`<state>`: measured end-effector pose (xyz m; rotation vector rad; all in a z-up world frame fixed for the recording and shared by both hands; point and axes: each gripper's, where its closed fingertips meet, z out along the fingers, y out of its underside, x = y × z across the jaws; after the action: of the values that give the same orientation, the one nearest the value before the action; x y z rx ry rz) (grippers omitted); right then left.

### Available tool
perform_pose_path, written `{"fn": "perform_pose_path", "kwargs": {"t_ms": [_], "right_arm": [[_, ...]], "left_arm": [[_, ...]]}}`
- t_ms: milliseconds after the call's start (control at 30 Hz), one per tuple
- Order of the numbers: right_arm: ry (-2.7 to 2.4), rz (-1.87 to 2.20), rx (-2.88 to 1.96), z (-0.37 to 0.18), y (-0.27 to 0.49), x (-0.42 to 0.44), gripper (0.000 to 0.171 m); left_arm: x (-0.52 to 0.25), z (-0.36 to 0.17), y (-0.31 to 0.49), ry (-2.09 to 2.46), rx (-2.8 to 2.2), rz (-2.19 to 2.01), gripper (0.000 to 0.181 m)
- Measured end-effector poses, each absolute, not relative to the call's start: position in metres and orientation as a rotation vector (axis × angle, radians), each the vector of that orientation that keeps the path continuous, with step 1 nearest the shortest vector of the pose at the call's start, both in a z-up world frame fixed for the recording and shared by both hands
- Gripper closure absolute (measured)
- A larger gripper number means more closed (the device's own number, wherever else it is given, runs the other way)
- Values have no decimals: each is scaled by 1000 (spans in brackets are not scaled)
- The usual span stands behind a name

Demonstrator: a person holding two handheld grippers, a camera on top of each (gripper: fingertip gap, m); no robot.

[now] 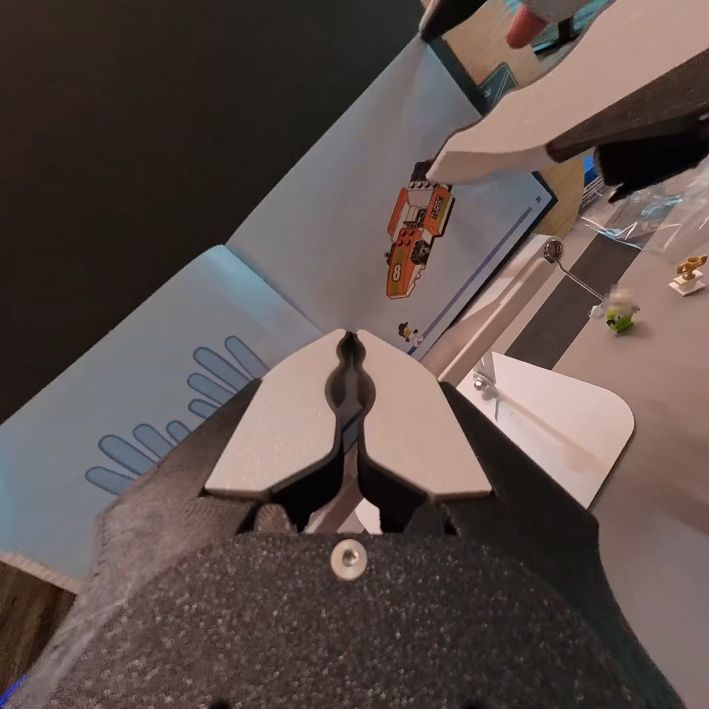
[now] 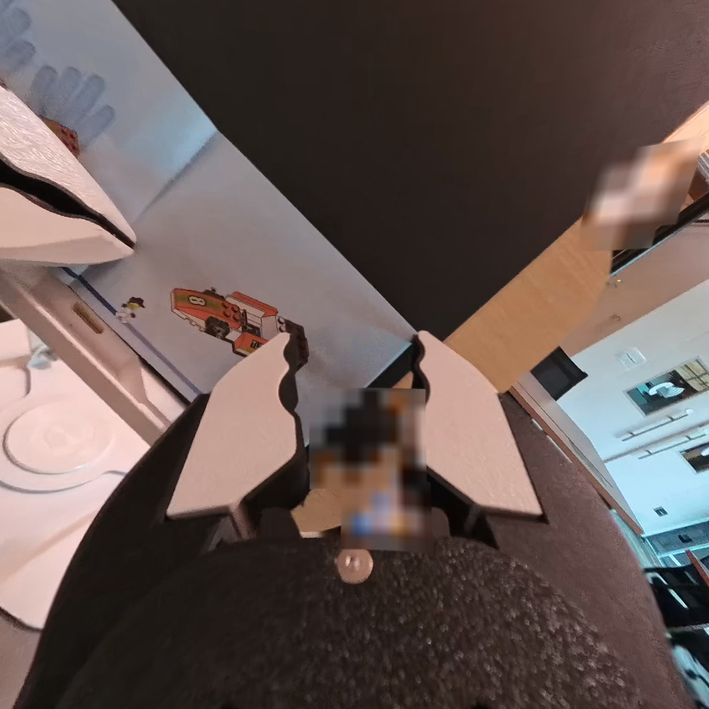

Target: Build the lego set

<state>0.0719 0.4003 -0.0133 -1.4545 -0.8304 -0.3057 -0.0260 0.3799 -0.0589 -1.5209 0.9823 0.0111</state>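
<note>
The instruction booklet (image 1: 337, 230) stands open on a white stand. Its right page shows an orange boat model (image 1: 414, 238). It also shows in the right wrist view (image 2: 184, 215). My left gripper (image 1: 351, 334) is shut, with its tips against the lower end of the booklet's fold. I cannot tell whether a page is pinched. It also shows in the right wrist view (image 2: 128, 241), shut. My right gripper (image 2: 353, 337) is open with nothing between its pads, near the page's outer edge. One of its fingers (image 1: 518, 130) reaches over the boat picture.
The stand's white base (image 1: 556, 422) lies right of the booklet. On the grey table are a green-legged minifigure (image 1: 619, 318), a gold trophy piece (image 1: 690, 272) and a clear plastic bag (image 1: 652, 218). A wooden panel (image 2: 537, 307) stands behind the booklet.
</note>
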Motion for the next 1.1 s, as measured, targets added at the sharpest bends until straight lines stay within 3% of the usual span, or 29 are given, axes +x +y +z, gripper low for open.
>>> {"fn": "perform_pose_path", "kwargs": {"t_ms": [267,500,1100], "right_arm": [[-857,-318,-1450,-15,405,72,116],[-897,-335,-1436,-24,399,64,148],[-956,-422,-1128,-7,334,41,147]], "left_arm": [[-25,-61,382,992,-1514,10,181],[-26,-61,381,992,-1514,12,181],[-26,-61,379,955,-1546,-55,181]]}}
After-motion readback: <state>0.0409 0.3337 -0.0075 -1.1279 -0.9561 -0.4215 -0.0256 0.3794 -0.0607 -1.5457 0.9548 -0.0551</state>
